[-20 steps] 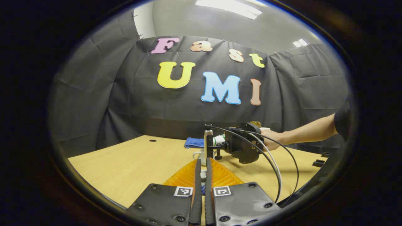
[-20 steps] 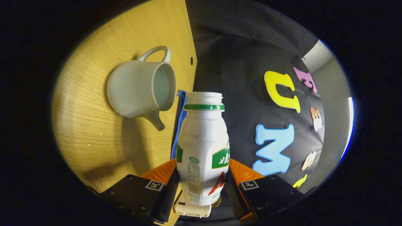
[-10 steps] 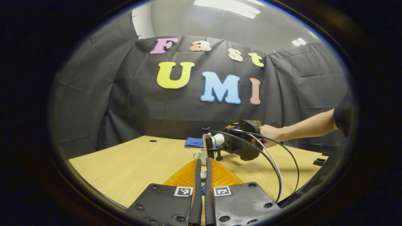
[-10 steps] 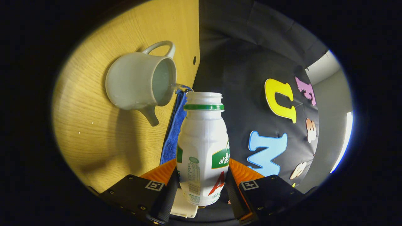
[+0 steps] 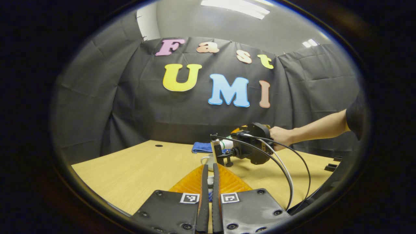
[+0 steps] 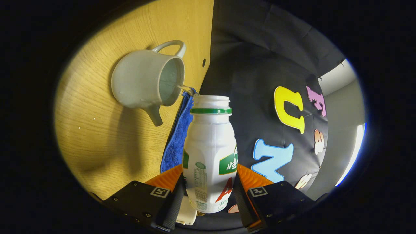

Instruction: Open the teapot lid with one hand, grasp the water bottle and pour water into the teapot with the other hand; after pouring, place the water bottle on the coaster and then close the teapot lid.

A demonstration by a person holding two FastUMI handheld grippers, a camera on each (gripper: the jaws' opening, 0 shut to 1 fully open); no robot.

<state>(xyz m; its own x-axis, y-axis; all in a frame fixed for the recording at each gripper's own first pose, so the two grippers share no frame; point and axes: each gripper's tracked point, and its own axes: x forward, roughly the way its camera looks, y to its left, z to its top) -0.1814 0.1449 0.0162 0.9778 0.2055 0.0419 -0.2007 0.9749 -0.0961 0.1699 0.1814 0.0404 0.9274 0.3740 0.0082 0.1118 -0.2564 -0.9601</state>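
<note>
Tilted further: water bottle (image 6: pixel 209 152) | stream now entering teapot (image 6: pixel 148 83)

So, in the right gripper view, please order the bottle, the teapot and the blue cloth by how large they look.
1. Bottle, though it is nearest the camera.
2. Teapot, nearly alike.
3. Blue cloth, partly hidden.

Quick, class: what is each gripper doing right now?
Left gripper: fingers nearly together; whether they pinch anything cannot be told.
Right gripper: closed on the bottle, tipped toward the teapot.
</note>
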